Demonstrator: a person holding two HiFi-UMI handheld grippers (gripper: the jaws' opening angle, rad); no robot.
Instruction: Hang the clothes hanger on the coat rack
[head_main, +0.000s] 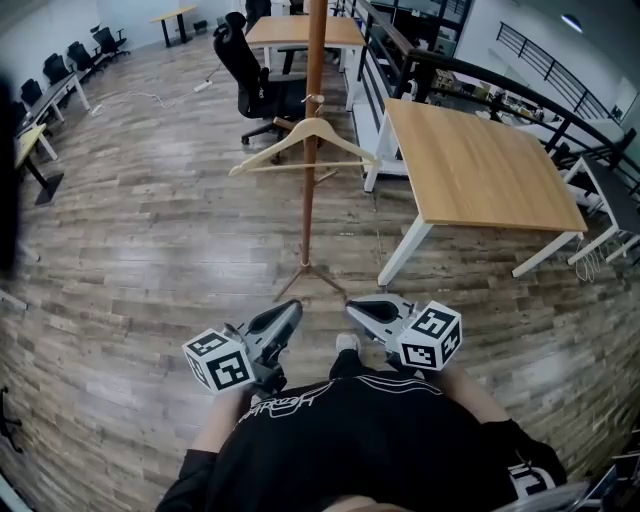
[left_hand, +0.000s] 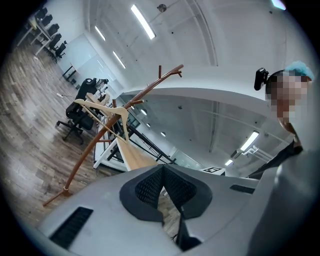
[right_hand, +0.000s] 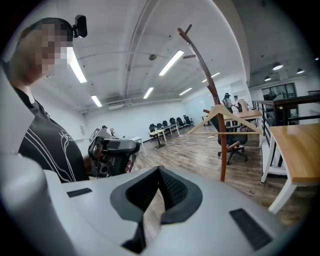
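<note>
A pale wooden clothes hanger (head_main: 305, 140) hangs by its hook on a peg of the brown coat rack (head_main: 310, 215), which stands on the wood floor in front of me. Both show again in the left gripper view, hanger (left_hand: 102, 111) on rack (left_hand: 95, 145), and in the right gripper view, hanger (right_hand: 226, 119) on rack (right_hand: 214, 100). My left gripper (head_main: 293, 311) and right gripper (head_main: 355, 309) sit low, close to my body and well short of the rack. Each is shut with nothing between its pads, as the left gripper (left_hand: 162, 169) and right gripper (right_hand: 159, 170) views show.
A light wooden table (head_main: 485, 165) on white legs stands right of the rack, with a black railing (head_main: 520, 85) behind it. A black office chair (head_main: 250, 75) is just beyond the rack. More desks and chairs line the far left.
</note>
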